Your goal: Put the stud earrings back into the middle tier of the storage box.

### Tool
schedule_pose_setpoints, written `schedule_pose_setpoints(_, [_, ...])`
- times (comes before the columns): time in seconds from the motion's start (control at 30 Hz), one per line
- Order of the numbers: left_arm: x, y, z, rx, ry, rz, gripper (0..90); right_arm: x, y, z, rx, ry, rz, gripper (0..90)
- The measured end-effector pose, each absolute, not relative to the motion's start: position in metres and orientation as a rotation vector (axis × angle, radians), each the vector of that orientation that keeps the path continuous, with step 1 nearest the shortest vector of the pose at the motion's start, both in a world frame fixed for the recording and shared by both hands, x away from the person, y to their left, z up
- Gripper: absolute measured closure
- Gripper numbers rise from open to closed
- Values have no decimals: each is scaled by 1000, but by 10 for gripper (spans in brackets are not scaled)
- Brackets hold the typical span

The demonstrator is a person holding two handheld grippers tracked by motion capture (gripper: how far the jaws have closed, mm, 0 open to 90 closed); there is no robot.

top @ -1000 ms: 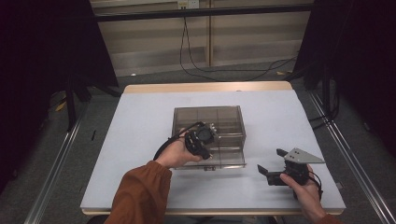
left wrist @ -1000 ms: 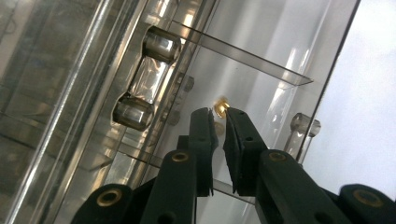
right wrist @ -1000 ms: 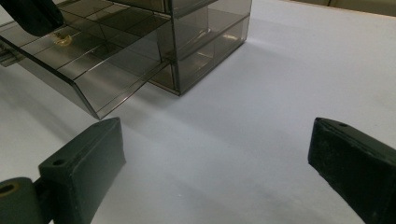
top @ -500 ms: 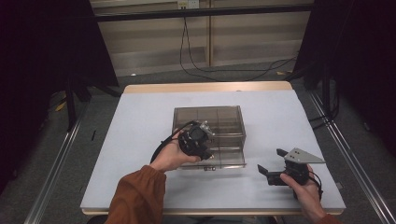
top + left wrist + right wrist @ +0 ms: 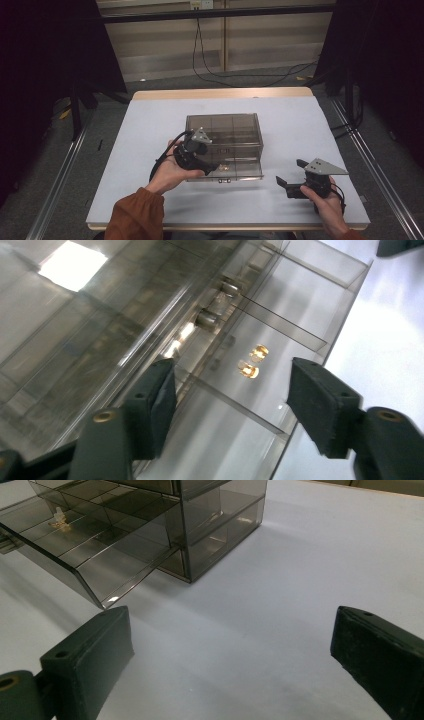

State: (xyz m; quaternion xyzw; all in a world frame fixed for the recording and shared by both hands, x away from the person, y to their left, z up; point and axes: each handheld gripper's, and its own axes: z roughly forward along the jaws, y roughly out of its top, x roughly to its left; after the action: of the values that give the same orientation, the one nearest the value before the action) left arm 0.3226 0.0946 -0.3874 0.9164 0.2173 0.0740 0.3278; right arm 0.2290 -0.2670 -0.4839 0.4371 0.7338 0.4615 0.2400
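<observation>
A white table [image 5: 150, 150] carries a smoky clear drawer cabinet [image 5: 225, 127] near its middle, with the lowest drawer [image 5: 245, 167] pulled out toward the person. Seen from above, the left gripper [image 5: 210, 167] sits at the cabinet's 8 o'clock, at the front left corner of the open drawer, its tips over the drawer's left end. Its jaws have just been opening and now stand apart with nothing pinched between them; in the left gripper view the drawer's dividers and two small brass pieces [image 5: 252, 362] lie beyond the gap. The right gripper [image 5: 292, 177] rests at the cabinet's 4 o'clock, well apart from it, jaws spread wide over bare tabletop. The small brass pieces lie in the drawer at 2 o'clock of the left gripper's tips.
</observation>
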Motion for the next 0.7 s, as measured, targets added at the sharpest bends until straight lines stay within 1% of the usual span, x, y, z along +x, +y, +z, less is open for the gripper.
schedule_pose_setpoints(0.03, [320, 96, -387, 2376, 580, 216, 297, 229, -267, -484, 1196, 2008, 1263, 27])
schedule_pose_setpoints(0.07, [319, 99, -386, 2363, 596, 209, 259, 229, -267, -484, 1197, 2007, 1264, 27])
schedule_pose_setpoints(0.1, [319, 102, -386, 2350, 599, 185, 253, 229, -267, -484, 1197, 2007, 1265, 27])
schedule_pose_setpoints(0.37, [312, 128, -385, 2288, 682, 228, 119, 229, -267, -484, 1199, 2007, 1263, 27])
schedule_pose_setpoints(0.5, [310, 142, -387, 2273, 723, 232, 83, 229, -267, -484, 1198, 2007, 1265, 27])
schedule_pose_setpoints(0.53, [308, 151, -390, 2252, 730, 244, 68, 229, -267, -484, 1197, 2007, 1262, 27])
schedule_pose_setpoints(0.6, [305, 160, -393, 2219, 727, 228, 38, 229, -267, -484, 1196, 2007, 1261, 27])
schedule_pose_setpoints(0.7, [301, 171, -396, 2188, 764, 264, 39, 229, -267, -484, 1203, 2006, 1262, 27])
